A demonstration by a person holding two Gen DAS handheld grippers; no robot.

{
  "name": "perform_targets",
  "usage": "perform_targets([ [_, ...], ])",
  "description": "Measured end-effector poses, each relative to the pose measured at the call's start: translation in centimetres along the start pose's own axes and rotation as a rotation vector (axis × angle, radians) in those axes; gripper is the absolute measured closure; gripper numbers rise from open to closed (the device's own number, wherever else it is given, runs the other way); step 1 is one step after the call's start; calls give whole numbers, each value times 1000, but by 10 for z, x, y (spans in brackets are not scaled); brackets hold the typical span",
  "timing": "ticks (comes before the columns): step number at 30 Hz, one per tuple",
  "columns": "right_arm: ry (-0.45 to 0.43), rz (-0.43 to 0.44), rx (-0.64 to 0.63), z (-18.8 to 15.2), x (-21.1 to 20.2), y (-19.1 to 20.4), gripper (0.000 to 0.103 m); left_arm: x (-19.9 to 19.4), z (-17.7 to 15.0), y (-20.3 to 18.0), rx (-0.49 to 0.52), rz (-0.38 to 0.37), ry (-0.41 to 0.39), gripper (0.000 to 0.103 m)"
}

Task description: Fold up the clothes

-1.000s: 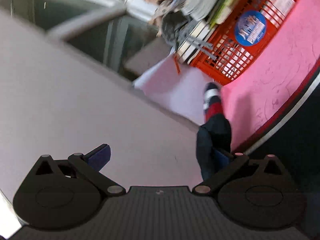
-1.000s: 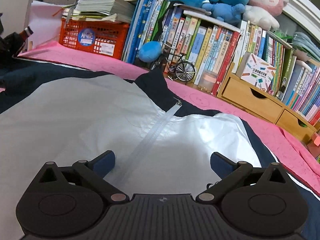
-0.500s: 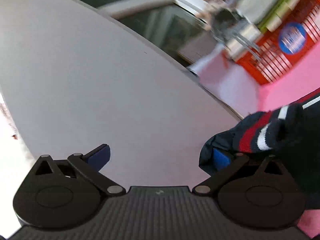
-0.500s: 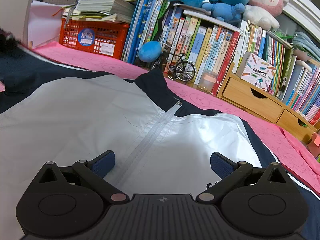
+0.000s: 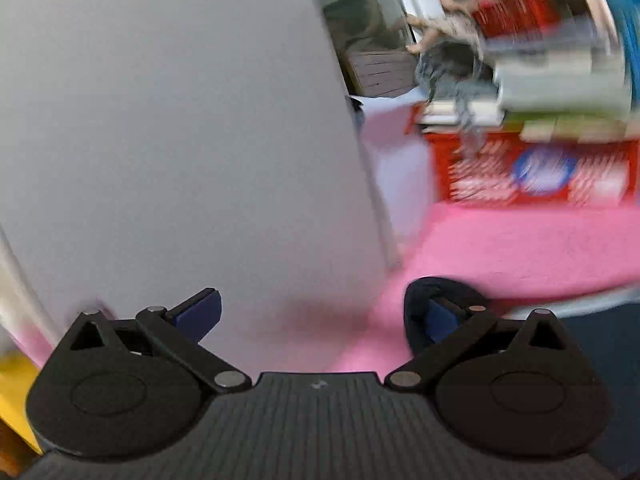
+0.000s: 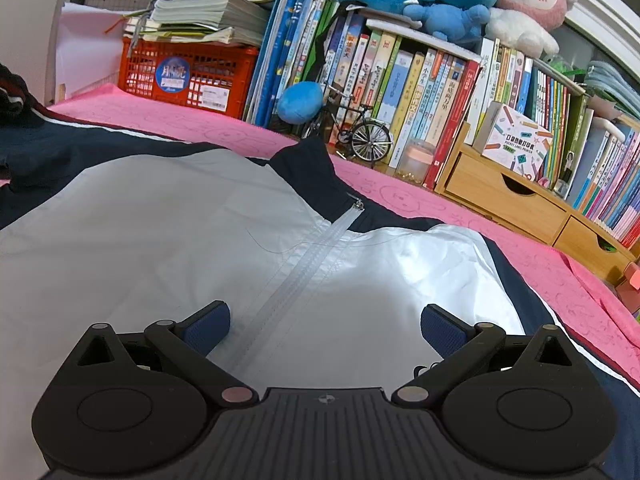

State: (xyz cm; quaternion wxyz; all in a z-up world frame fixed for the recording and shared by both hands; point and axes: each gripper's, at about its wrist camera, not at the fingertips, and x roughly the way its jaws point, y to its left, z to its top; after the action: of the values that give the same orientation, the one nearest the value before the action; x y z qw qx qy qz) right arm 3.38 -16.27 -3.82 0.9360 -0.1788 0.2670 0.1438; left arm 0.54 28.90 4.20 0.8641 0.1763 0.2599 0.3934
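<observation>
**Jacket flat, left sleeve cuff hooked on one finger, no pinch**

Jacket (image 6: 168,240) lies front-up on the pink mat (image 6: 460,216), white body panels, navy collar and sleeves, zipper (image 6: 308,264) closed and running toward the collar. Its left sleeve (image 6: 48,148) trails off toward the mat's left edge.

Right gripper (image 6: 325,326): fingers spread wide, hovering low over the chest, straddling the zipper. Holding nothing.

Left gripper (image 5: 316,314): fingers spread wide too. Dark navy fabric (image 5: 440,300), probably the cuff, is draped around the right finger only. Not clamped. View is motion-blurred, so the exact contact is unclear.

Risks:
- Cuff just hangs on one finger. Any fast swing and it likely slips off, sleeve drops back unfolded.
- Nothing pins the body. Dragging the sleeve across could pull the slick shell askew and skew the zipper line.
- Red crate (image 6: 188,76) and book row (image 6: 400,72) sit near the mat's far edge; a wide sweep could clip them.
</observation>
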Motion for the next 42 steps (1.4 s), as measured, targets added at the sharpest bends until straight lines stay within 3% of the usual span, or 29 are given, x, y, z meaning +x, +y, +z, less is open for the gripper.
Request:
perform_targets([
  [2, 1, 2, 1, 0, 0, 0, 0, 2, -9, -28, 236, 98, -8, 0],
  [4, 2, 4, 3, 0, 0, -1, 0, 2, -20, -42, 334, 51, 12, 0],
  [9, 5, 10, 9, 0, 0, -1, 0, 5, -30, -39, 228, -85, 108, 0],
  [12, 6, 10, 9, 1, 0, -1, 0, 9, -34, -34, 181, -62, 120, 0],
  [17, 7, 11, 12, 1, 0, -1, 0, -3, -53, -54, 412, 56, 8, 0],
  [21, 10, 15, 17, 1, 0, -2, 0, -25, -62, -55, 447, -51, -93, 0],
  [24, 11, 16, 18, 1, 0, -2, 0, -44, -57, -51, 388, -193, -179, 0],
  [27, 11, 15, 17, 2, 0, -2, 0, -44, -44, -53, 290, -313, -190, 0],
  [29, 11, 15, 16, 2, 0, -1, 0, -30, -39, -62, 247, -340, -145, 0],
  [30, 11, 15, 16, 2, 0, -1, 0, -20, -38, -68, 232, -340, -110, 4],
  [31, 11, 14, 16, 2, 0, -1, 0, -10, -37, -73, 218, -341, -76, 24],
  [33, 10, 13, 14, 2, 0, -1, 0, 12, -39, -84, 218, -309, 1, 50],
  [35, 11, 14, 14, 2, 0, -1, 0, 21, -42, -89, 259, -227, -3, 51],
  [38, 13, 18, 20, 2, 0, -2, 0, 20, -32, -84, 353, 68, -113, 51],
  [40, 15, 22, 25, 2, 1, -2, 0, 16, -13, -59, 274, 220, -181, 49],
  [42, 16, 28, 32, 2, 2, -3, 0, 14, 2, -34, 170, 252, -181, 37],
])
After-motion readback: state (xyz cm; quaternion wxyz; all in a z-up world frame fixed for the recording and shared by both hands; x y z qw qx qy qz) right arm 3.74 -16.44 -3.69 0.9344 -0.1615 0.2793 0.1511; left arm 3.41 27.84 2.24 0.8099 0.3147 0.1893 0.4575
